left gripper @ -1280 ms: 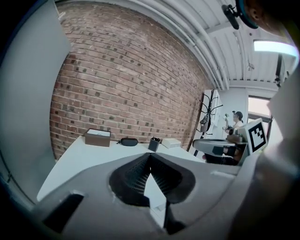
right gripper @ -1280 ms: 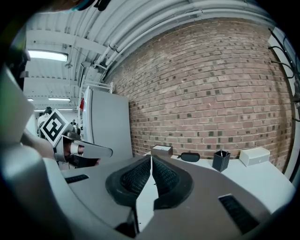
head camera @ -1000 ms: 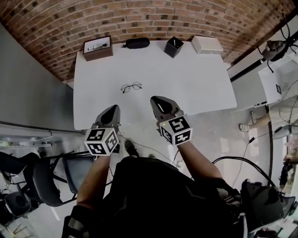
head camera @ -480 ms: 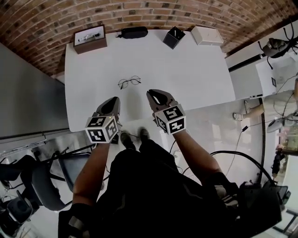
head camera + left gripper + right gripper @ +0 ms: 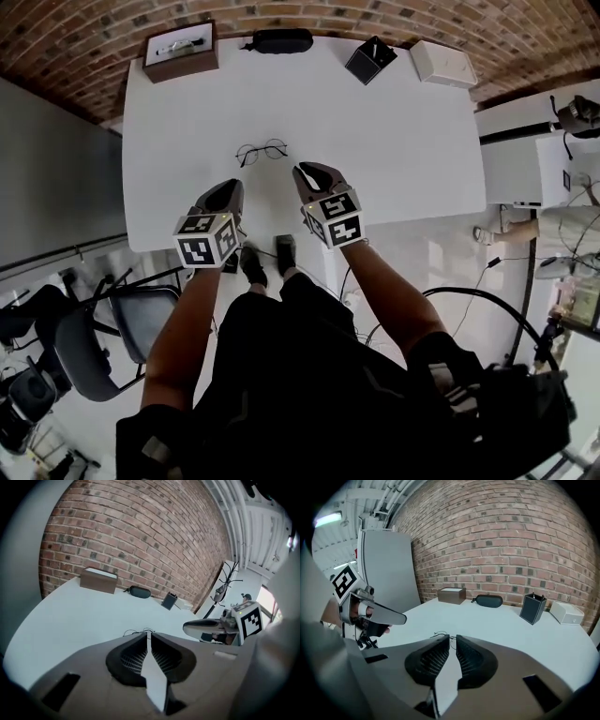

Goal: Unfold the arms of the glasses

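The left gripper (image 5: 229,187) and the right gripper (image 5: 304,172) each have their jaws together with nothing between them. They hang side by side over the near part of the white table (image 5: 394,150), tips pointing toward the glasses (image 5: 262,150). The glasses lie on the table just beyond both tips, touched by neither, and along the far edge stand a brown box (image 5: 181,52), a black case (image 5: 277,40), a black holder (image 5: 369,60) and a white box (image 5: 442,64).
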`<state>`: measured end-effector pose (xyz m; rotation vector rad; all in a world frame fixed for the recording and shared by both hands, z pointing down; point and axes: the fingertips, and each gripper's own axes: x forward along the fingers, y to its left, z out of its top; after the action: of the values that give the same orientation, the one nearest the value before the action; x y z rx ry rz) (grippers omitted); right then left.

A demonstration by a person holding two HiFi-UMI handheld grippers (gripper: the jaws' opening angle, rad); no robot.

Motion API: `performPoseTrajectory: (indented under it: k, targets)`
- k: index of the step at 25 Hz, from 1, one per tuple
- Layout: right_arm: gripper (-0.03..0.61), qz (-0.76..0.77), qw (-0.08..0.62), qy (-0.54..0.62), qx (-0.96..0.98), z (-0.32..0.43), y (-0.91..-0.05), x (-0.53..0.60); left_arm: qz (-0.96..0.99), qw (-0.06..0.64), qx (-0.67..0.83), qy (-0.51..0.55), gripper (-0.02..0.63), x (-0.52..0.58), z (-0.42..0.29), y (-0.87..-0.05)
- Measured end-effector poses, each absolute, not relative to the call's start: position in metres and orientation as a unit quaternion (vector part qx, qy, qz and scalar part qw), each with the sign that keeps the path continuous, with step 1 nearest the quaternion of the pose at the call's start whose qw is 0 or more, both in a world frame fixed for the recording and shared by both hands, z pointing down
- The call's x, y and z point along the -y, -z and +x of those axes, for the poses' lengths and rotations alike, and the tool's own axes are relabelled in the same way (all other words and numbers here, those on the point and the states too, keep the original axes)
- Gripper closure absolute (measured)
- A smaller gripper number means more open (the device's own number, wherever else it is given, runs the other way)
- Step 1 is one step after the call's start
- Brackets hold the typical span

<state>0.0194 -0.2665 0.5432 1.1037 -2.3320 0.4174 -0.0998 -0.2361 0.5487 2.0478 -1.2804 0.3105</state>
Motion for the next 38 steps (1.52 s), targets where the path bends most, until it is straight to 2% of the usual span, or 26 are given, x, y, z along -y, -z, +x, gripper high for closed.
performPoseTrajectory:
  k: [3,4,20,32,38]
  targets:
    - [0.568,0.408,0.274,-0.155,0.857,0.022,-0.561,0.276,0.777,0.359,0.501,-0.127,0.535,0.244,-0.096,-0.566]
    - [0.568,0.406,0.277,-0.156,0.857,0.022,-0.567,0.279,0.774,0.361,0.503,-0.131,0.531,0.246,-0.096,-0.57]
    - [0.565,0.365,0.35,-0.171,0.846,0.008,-0.644,0.311,0.738,0.381,0.527,-0.181,0.531,0.286,-0.107,-0.641]
    - [0.565,0.353,0.365,-0.177,0.843,0.007,-0.659,0.314,0.734,0.38,0.515,-0.228,0.532,0.289,-0.094,-0.664]
    - [0.565,0.34,0.37,-0.17,0.848,0.006,-0.659,0.311,0.731,0.371,0.519,-0.244,0.568,0.29,-0.095,-0.667]
